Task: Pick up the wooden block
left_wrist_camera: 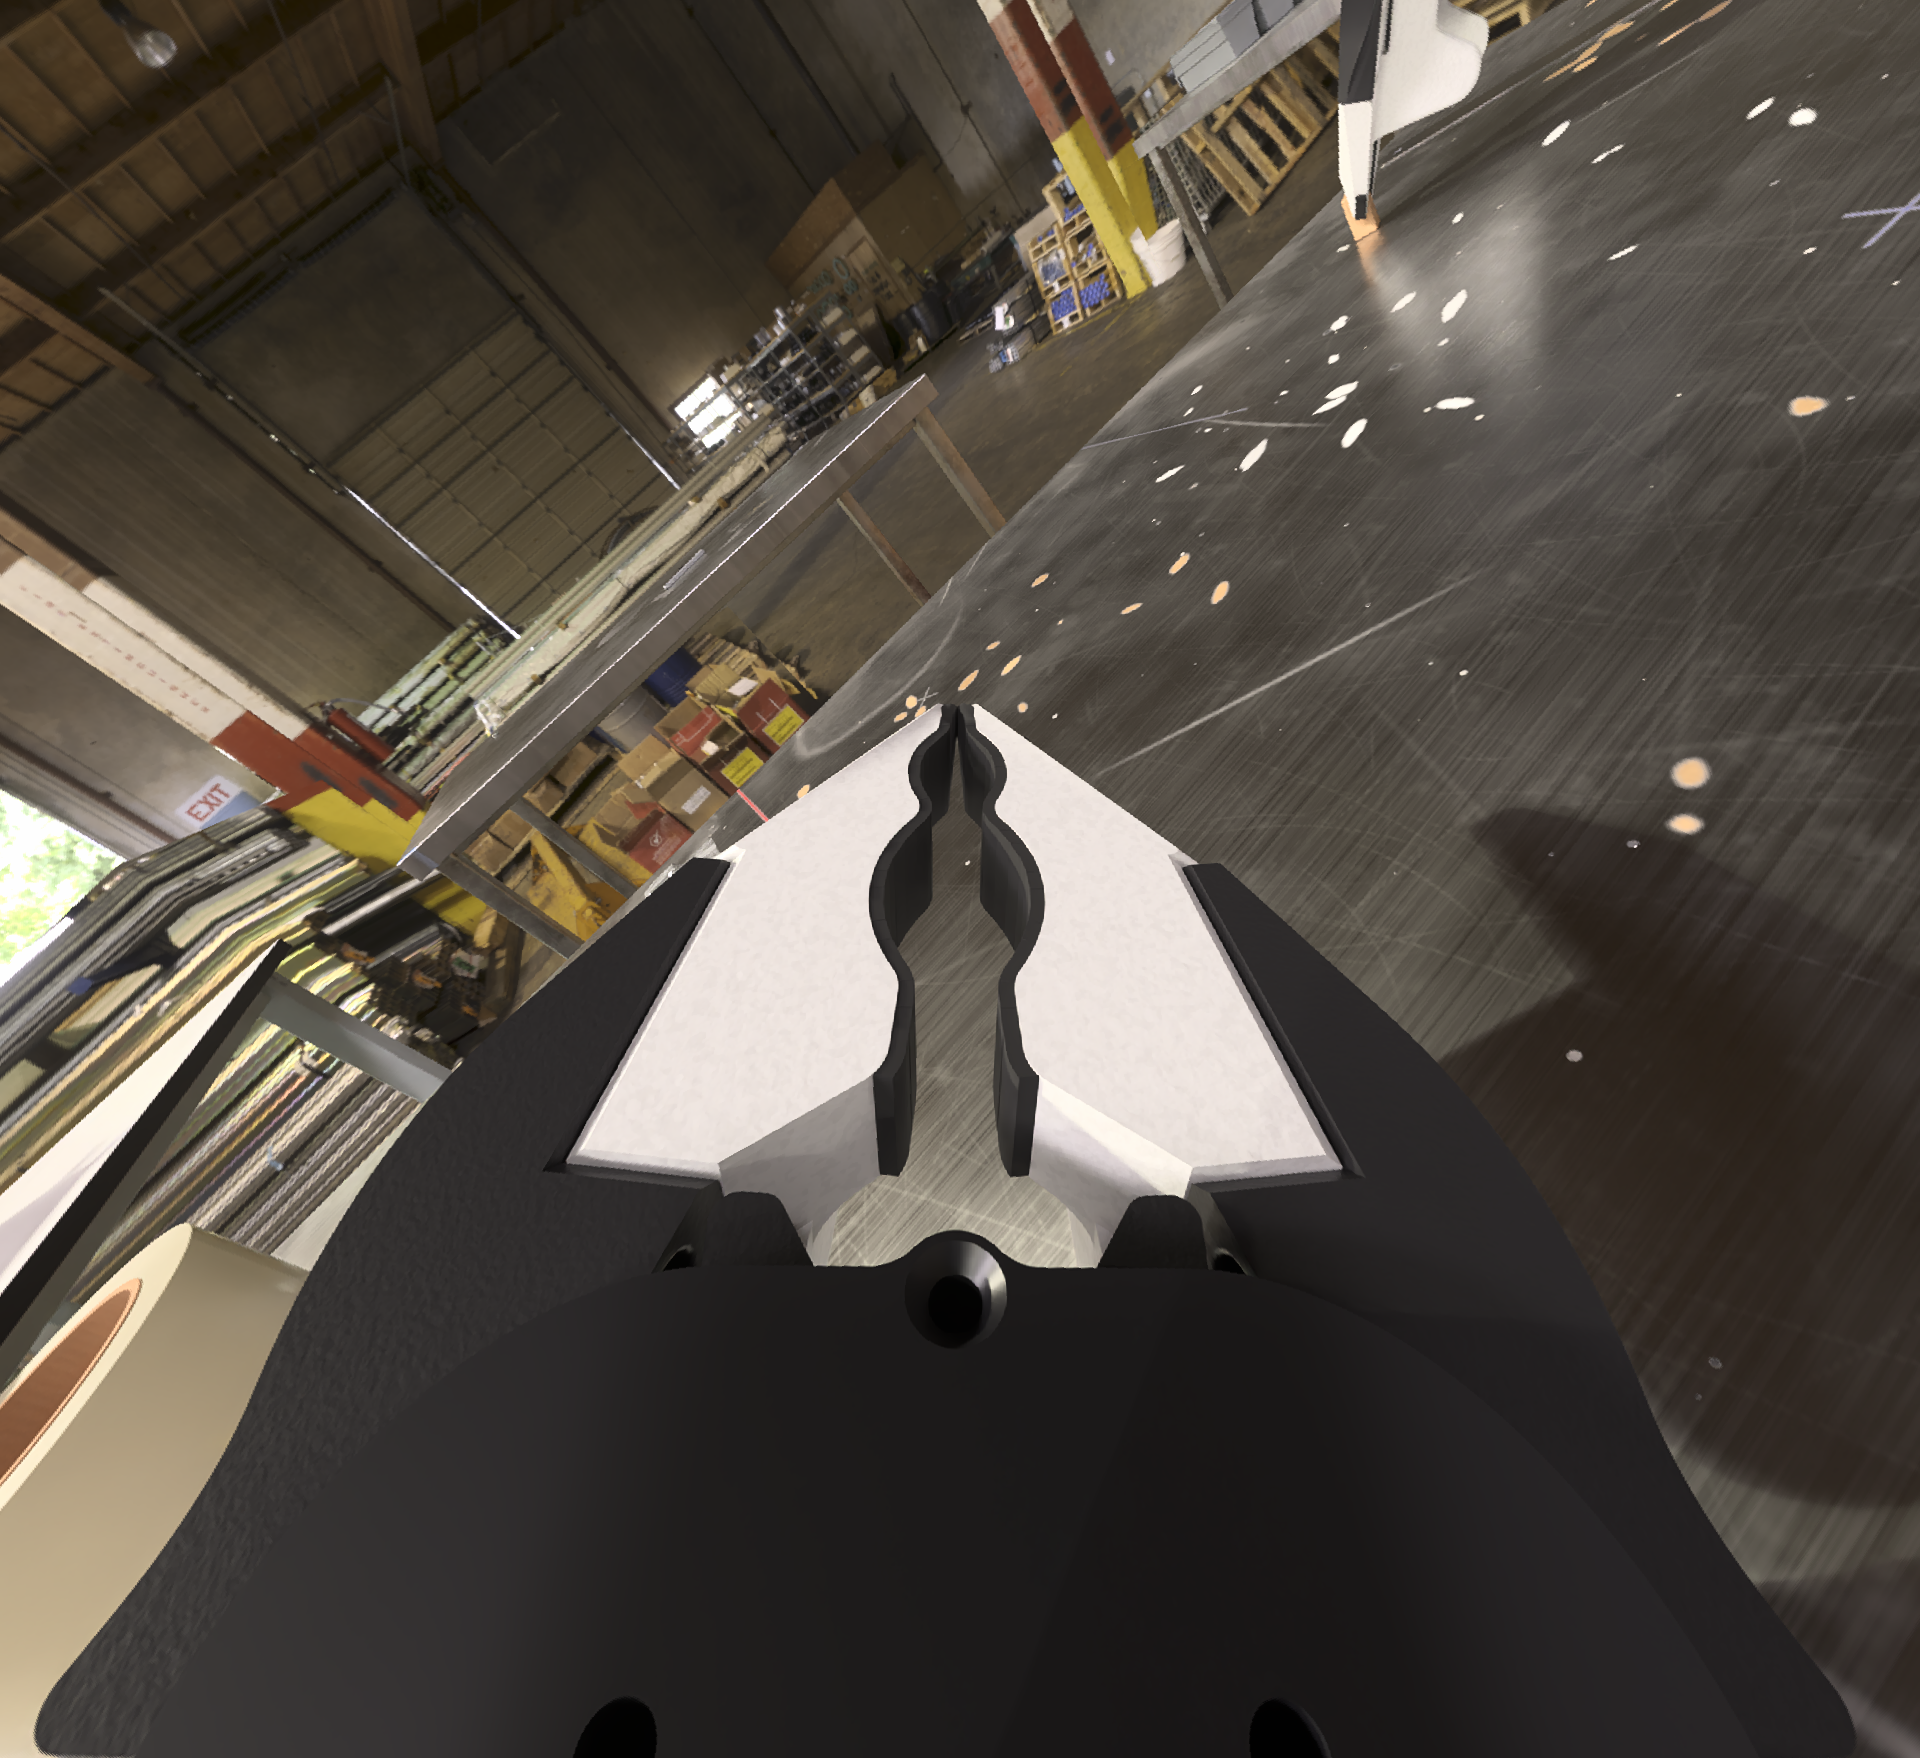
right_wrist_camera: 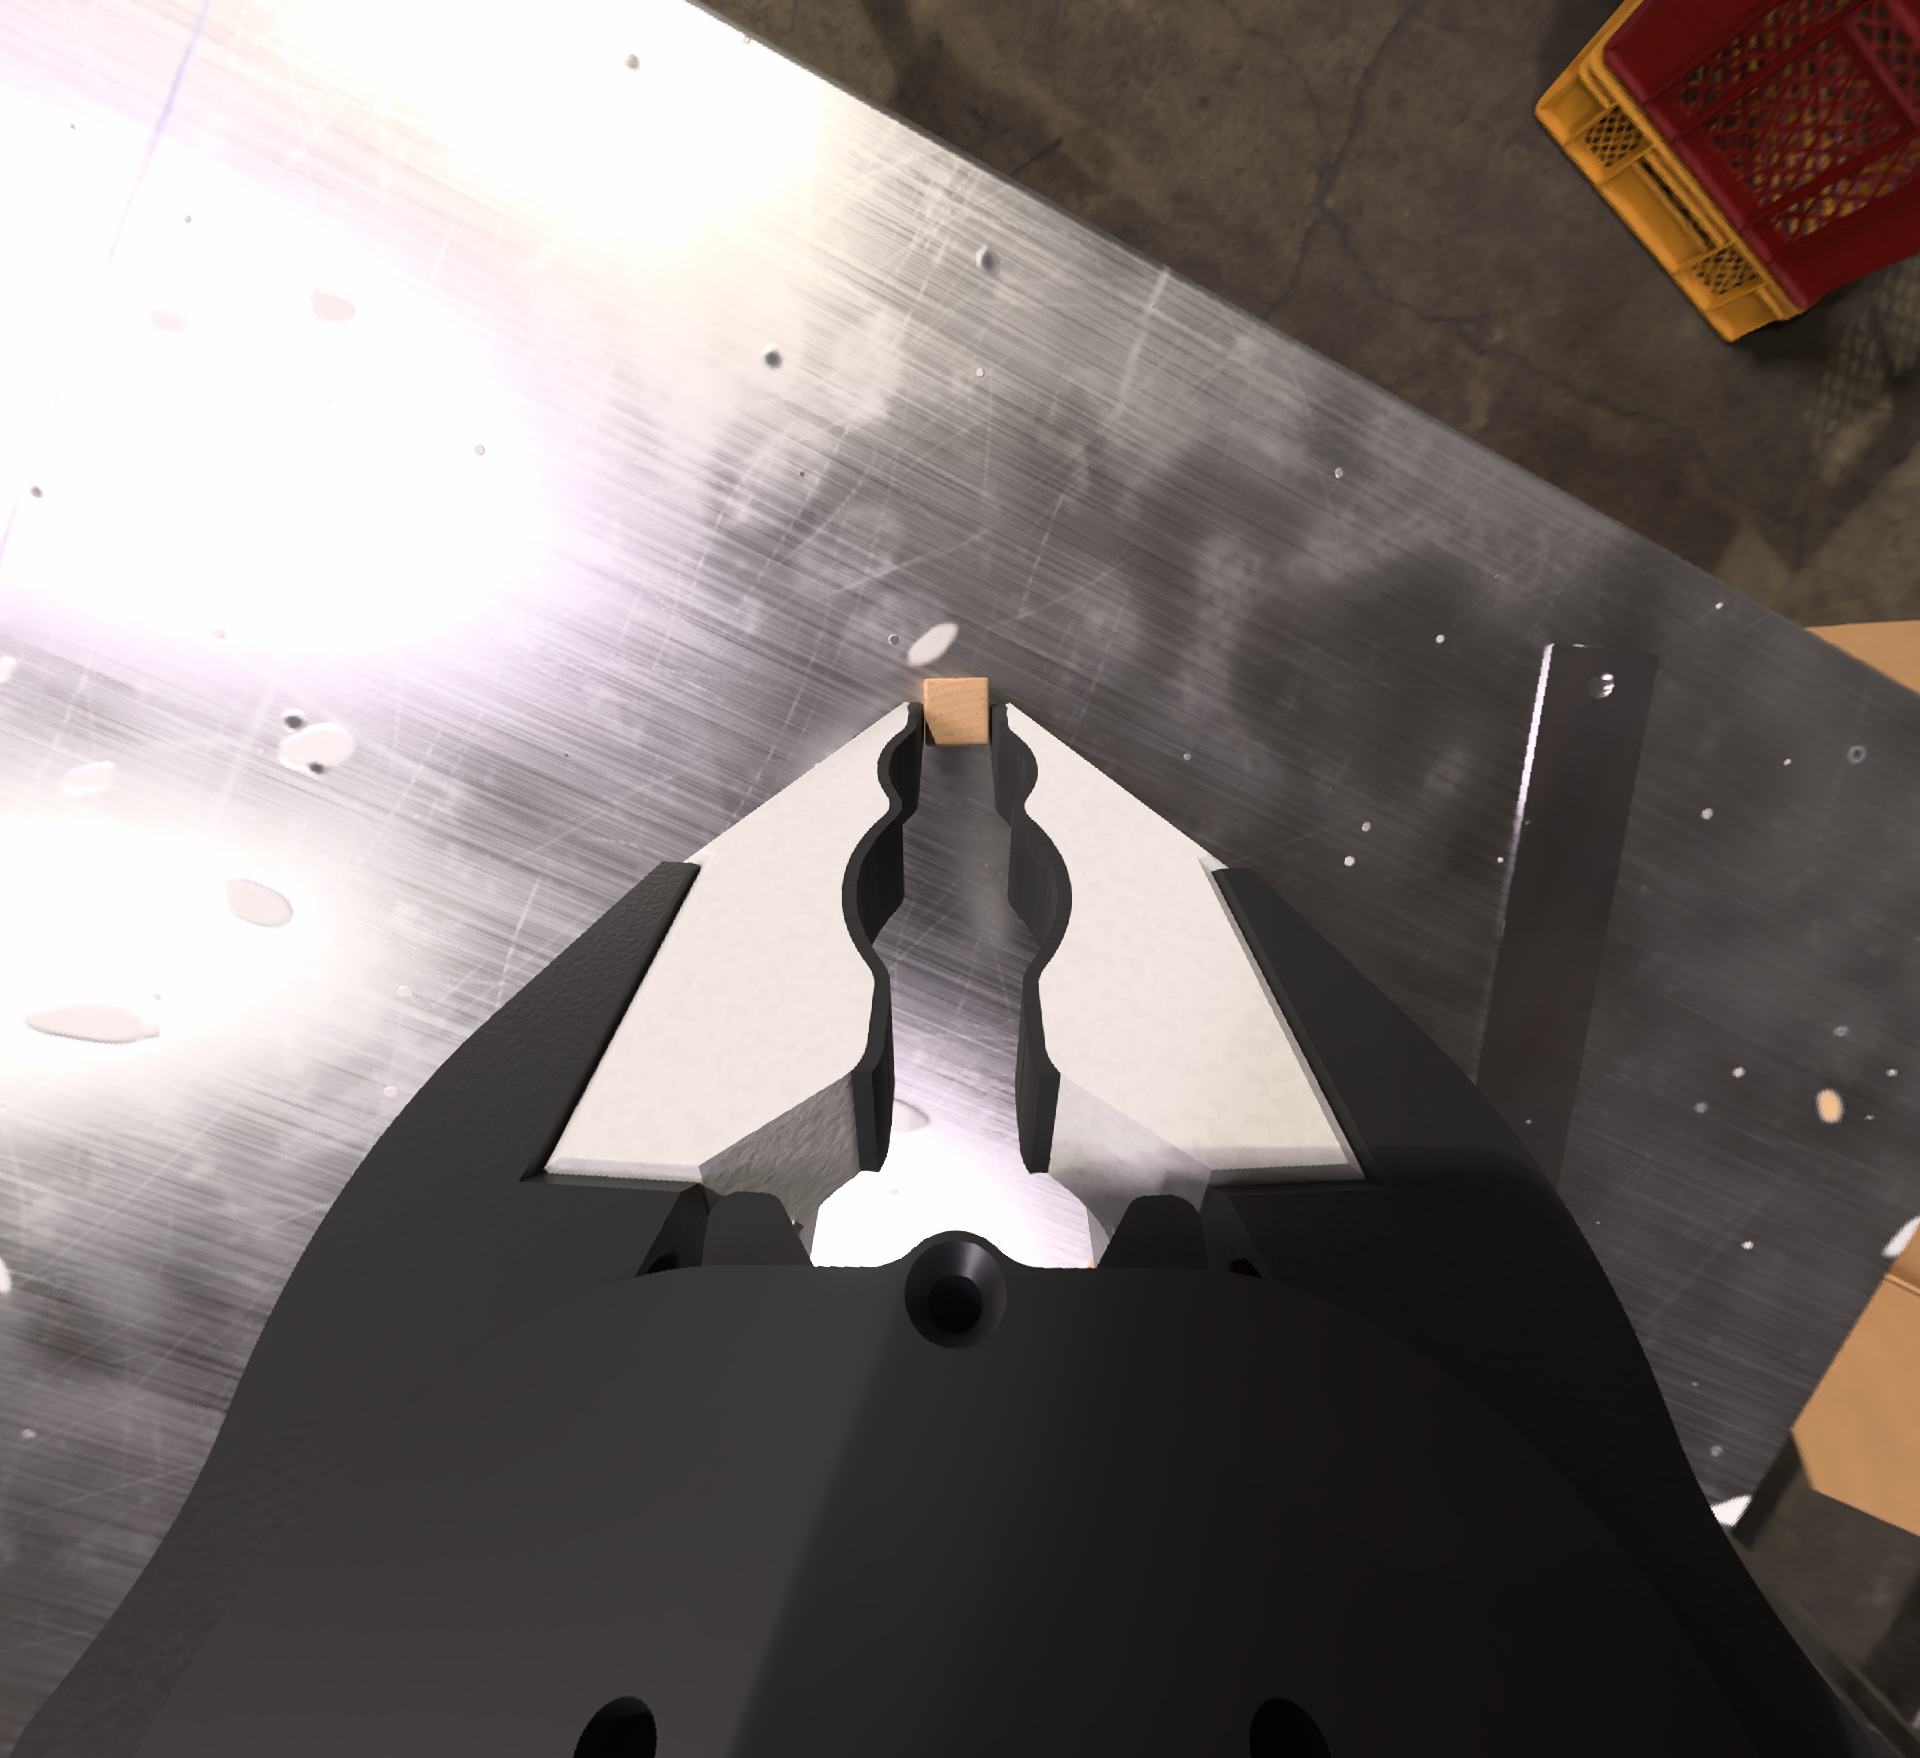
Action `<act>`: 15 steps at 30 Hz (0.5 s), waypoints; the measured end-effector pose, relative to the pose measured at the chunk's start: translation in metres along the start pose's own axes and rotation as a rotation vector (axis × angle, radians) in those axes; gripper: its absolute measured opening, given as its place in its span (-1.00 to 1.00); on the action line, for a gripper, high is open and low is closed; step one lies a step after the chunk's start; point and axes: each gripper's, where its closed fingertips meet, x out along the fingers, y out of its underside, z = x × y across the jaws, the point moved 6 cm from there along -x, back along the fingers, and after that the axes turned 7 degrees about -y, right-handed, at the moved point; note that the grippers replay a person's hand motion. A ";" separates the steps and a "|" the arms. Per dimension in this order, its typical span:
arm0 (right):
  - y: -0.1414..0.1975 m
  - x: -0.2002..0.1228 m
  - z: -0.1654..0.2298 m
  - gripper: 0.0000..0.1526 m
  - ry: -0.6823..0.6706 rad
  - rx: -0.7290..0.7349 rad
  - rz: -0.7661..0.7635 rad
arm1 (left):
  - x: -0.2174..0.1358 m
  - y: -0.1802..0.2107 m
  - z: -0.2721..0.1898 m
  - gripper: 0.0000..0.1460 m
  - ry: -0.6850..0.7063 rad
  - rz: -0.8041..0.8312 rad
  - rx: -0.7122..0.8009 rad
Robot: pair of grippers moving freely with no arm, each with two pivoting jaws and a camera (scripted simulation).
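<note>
Clearly the right tongs [right_wrist_camera: 957, 721] pinch the wooden block [right_wrist_camera: 955, 711] only at their tips, low over the table [right_wrist_camera: 1351, 565]; it may slip out on lifting. Left tongs [left_wrist_camera: 957, 721], pressed together, hold nothing.

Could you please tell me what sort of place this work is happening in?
Most likely a warehouse or workshop: a scratched metal table, stacked wooden pallets and shelves of boxes under a timber roof.

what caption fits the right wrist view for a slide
Right gripper poised over a scratched metal table, its tips on either side of the small wooden block.
</note>
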 end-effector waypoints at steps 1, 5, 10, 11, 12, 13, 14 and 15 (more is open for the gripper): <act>0.000 0.000 0.001 -0.85 0.008 -0.014 0.000 | 0.000 0.000 0.000 -1.00 0.000 0.001 0.001; -0.002 -0.012 0.009 -0.85 0.023 -0.065 -0.043 | 0.000 0.000 0.000 -1.00 0.000 0.001 0.004; 0.002 -0.048 0.062 -0.85 -0.038 -0.214 -0.175 | 0.000 0.000 0.000 -1.00 0.001 0.002 0.007; 0.006 -0.054 0.078 -0.85 -0.059 -0.254 -0.195 | 0.000 0.000 0.000 -1.00 0.001 0.001 0.008; 0.011 -0.060 0.096 -0.85 -0.092 -0.297 -0.219 | 0.000 0.000 0.000 -1.00 0.000 0.001 0.008; 0.018 -0.066 0.116 -0.85 -0.137 -0.344 -0.241 | 0.000 0.000 0.000 -1.00 0.000 0.001 0.008; 0.026 -0.070 0.137 -0.85 -0.182 -0.392 -0.253 | 0.000 0.000 0.000 -1.00 0.000 0.001 0.008; 0.034 -0.073 0.158 -0.85 -0.223 -0.445 -0.255 | 0.000 0.000 0.000 -1.00 0.000 0.001 0.009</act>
